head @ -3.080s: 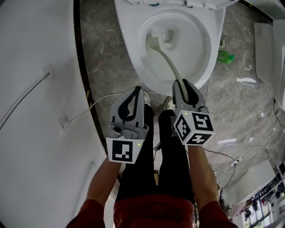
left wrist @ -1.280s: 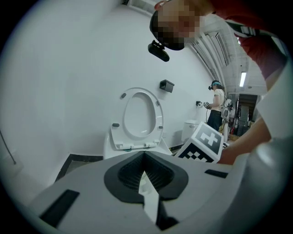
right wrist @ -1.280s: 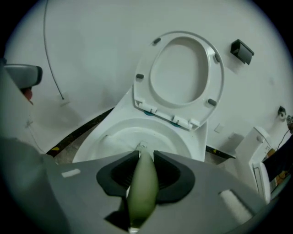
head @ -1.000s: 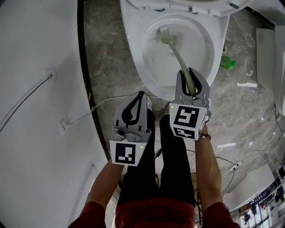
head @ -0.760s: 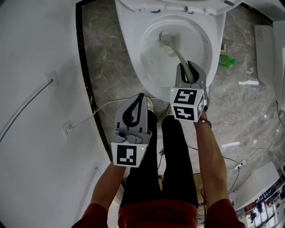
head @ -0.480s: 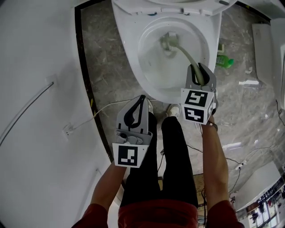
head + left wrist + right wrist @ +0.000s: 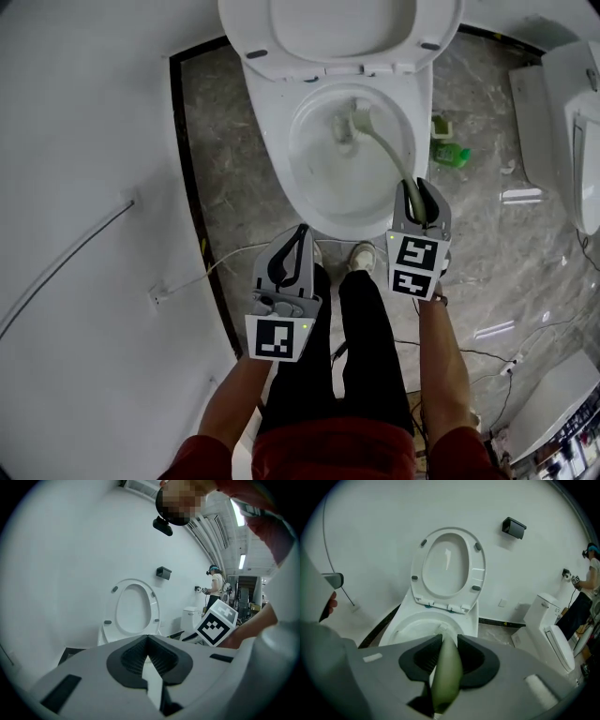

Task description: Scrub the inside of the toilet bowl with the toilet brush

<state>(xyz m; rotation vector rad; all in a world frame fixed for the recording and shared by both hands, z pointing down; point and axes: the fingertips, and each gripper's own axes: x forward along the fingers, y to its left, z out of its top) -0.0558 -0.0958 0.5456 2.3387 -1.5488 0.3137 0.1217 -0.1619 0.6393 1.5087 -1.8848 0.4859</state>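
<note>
**Green-handled brush down in the bowl, right tongs clamped on it**

Head view. We log the right tongs [image 7: 419,190] closed on the upper end of the toilet brush [image 7: 386,153]. Its curved handle runs from the jaws over the right front rim and down into the toilet bowl [image 7: 277,150]. The bristle head [image 7: 360,119] lies against the rear wall, just below the hinge of the raised seat [image 7: 342,28]. We judge that gripping the far end of the handle puts the tongs outside the rim while the head reaches deep. The left tongs [image 7: 299,234] hang beside the person's legs [image 7: 366,347], short of the bowl's front edge and apart from the brush, out of the sweep. A green bottle [image 7: 452,153] stands on the floor [image 7: 234,187] just right of the bowl, clear of the handle.

Left gripper view. The jaws meet tip to tip with nothing between the pads. Past them we see the raised seat and the marker cube [image 7: 216,625] of the other tongs.

Right gripper view. Both pads press the green handle, which rises between them, and the bristles show just above the jaws, inside the bowl opening. We see open bowl to the left of the head. The rim bounds any stroke, and the seat hinge stands close behind. A second toilet [image 7: 548,630] sits well apart to the right.
</note>
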